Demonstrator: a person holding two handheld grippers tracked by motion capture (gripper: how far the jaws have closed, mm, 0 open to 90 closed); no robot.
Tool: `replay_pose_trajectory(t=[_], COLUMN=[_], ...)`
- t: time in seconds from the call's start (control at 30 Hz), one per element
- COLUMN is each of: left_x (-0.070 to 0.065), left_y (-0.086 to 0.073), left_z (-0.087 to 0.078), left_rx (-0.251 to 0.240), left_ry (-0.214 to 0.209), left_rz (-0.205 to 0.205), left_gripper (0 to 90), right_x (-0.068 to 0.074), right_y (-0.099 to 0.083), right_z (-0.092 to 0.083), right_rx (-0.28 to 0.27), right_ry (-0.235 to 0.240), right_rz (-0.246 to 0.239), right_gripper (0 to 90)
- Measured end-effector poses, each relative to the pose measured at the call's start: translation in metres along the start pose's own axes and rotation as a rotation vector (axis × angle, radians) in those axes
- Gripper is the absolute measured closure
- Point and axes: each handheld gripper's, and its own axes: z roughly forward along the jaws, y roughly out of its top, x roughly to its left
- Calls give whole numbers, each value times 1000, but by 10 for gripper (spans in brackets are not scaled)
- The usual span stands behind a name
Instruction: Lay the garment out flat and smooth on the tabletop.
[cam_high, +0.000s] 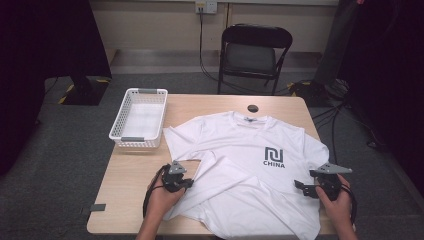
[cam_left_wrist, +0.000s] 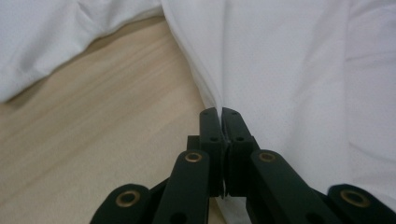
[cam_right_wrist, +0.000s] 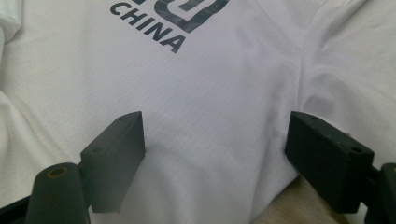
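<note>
A white T-shirt (cam_high: 250, 160) with a dark "CHINA" logo (cam_high: 274, 156) lies face up on the wooden table (cam_high: 130, 165), its left side folded in over the body. My left gripper (cam_high: 187, 184) sits at the shirt's left edge, shut on the fabric's folded edge (cam_left_wrist: 215, 100). The left gripper view shows its jaws pressed together with cloth pinched between them. My right gripper (cam_high: 298, 187) hovers over the shirt's right side, open. In the right gripper view the white shirt (cam_right_wrist: 224, 93) spreads between the parted jaws, the logo (cam_right_wrist: 159, 28) beyond them.
A white plastic basket (cam_high: 140, 117) stands at the table's back left. A small dark round hole (cam_high: 253, 108) sits near the far edge behind the collar. A black folding chair (cam_high: 252, 52) stands beyond the table. Bare wood (cam_left_wrist: 93, 116) shows left of the shirt.
</note>
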Motion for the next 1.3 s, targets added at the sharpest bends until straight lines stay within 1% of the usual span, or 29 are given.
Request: replay_pose_trajectory(t=[0.03, 0.1, 0.13, 0.17, 0.27, 0.3, 0.37, 0.43, 0.47, 0.6, 0.77, 0.87, 0.9, 0.93, 0.97, 1.0, 1.03, 1.1, 1.17, 1.2, 1.27, 1.3], left_x=[-1, -1, -2, -3, -7, -8, -12, -15, -17, -22, -27, -29, -29, -29, -28, -27, -26, -22, -17, -15, -10, -8], left_y=[-3, -7, -9, -11, -16, -17, -20, -22, -23, -26, -28, -25, -23, -20, -16, -11, -6, 5, 15, 19, 24, 25], left_z=[-2, -7, -10, -12, -16, -17, -19, -22, -23, -26, -29, -31, -31, -30, -28, -25, -22, -13, -4, 0, 8, 12], left_rx=[1, 10, 15, 21, 29, 31, 32, 39, 41, 51, 72, 85, 75, 56, 27, 3, -13, -55, -74, -77, -69, -65], left_ry=[-3, -16, -21, -28, -41, -43, -47, -44, -45, -48, -63, -63, -53, -31, -12, 1, 12, 45, 60, 78, 111, 117], left_rz=[-8, -9, -19, -19, -15, -8, -11, 3, 3, 23, 17, 10, 13, 18, 14, 6, -2, -21, -45, -51, -50, -56], left_gripper=[887, 887, 887, 887, 887, 887, 887, 887, 887, 887, 886, 882, 871, 822, 714, 644, 616, 532, 524, 518, 546, 549], right_x=[0, 0, 0, 0, 0, 0, 0, 0, 0, 0, 0, 0, 0, 0, 0, 0, 0, 0, 0, 0, 0, 0], right_y=[0, 0, 0, 0, 0, 0, 0, 0, 0, 0, 0, 0, 0, 0, 0, 0, 0, 0, 0, 0, 0, 0], right_z=[0, 0, 0, 0, 0, 0, 0, 0, 0, 0, 0, 0, 0, 0, 0, 0, 0, 0, 0, 0, 0, 0], right_rx=[1, 1, 0, 0, 0, 1, 0, 1, 0, 0, 1, 0, 0, 0, 0, 0, 0, 0, 0, 1, 0, 0], right_ry=[1, 0, 0, 0, 0, 0, 0, 0, 0, 0, 0, 0, 0, 0, 1, 0, 0, 0, 1, 1, 1, 1], right_rz=[0, 0, 0, 0, 0, 0, 0, 0, 0, 0, 0, 0, 0, 0, 0, 0, 0, 0, 0, 0, 0, 0], right_gripper=[189, 189, 190, 190, 190, 190, 189, 190, 189, 190, 190, 189, 189, 189, 189, 189, 190, 189, 189, 190, 189, 189])
